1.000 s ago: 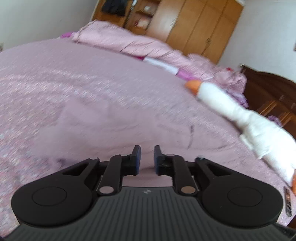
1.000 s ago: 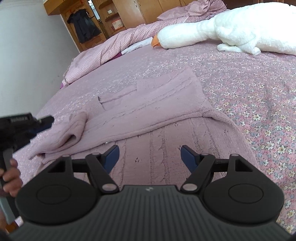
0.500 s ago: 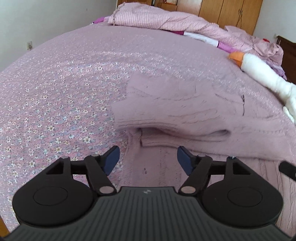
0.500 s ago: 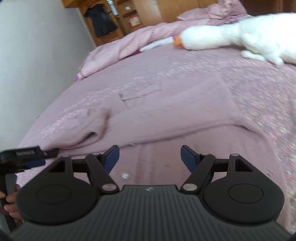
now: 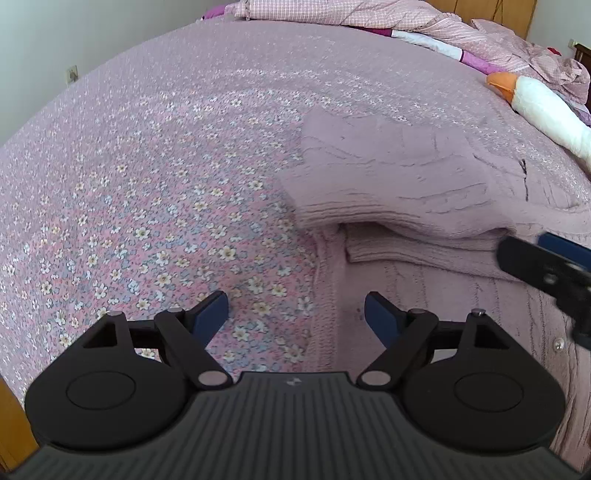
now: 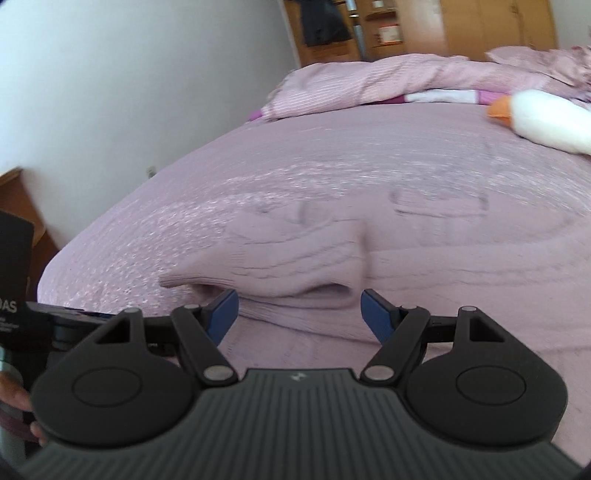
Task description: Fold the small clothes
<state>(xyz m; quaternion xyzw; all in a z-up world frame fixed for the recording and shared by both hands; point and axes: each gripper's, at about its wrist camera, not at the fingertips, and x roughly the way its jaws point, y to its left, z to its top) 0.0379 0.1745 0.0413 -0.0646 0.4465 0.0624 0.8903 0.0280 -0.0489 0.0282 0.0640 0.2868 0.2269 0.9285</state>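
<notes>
Cardigan (image 5: 424, 192), a lilac cable-knit one, lies on the bed just ahead of both grippers, its long axis running across the left wrist view from the sleeve cuff (image 5: 321, 218) toward the toy goose. The sleeve is folded over the body, leaving a raised fold at the near edge. The left gripper (image 5: 295, 314) has just been opening and now stands spread with nothing between its pads, straddling the cardigan's left edge. The right gripper (image 6: 299, 308) is also spread and empty, aimed squarely at that fold, so it seems the nearer one for the next pinch. Underneath is a pink floral bedspread (image 5: 147, 221); a rumpled duvet (image 6: 369, 81) and wooden wardrobes (image 6: 461, 26) stand beyond.
</notes>
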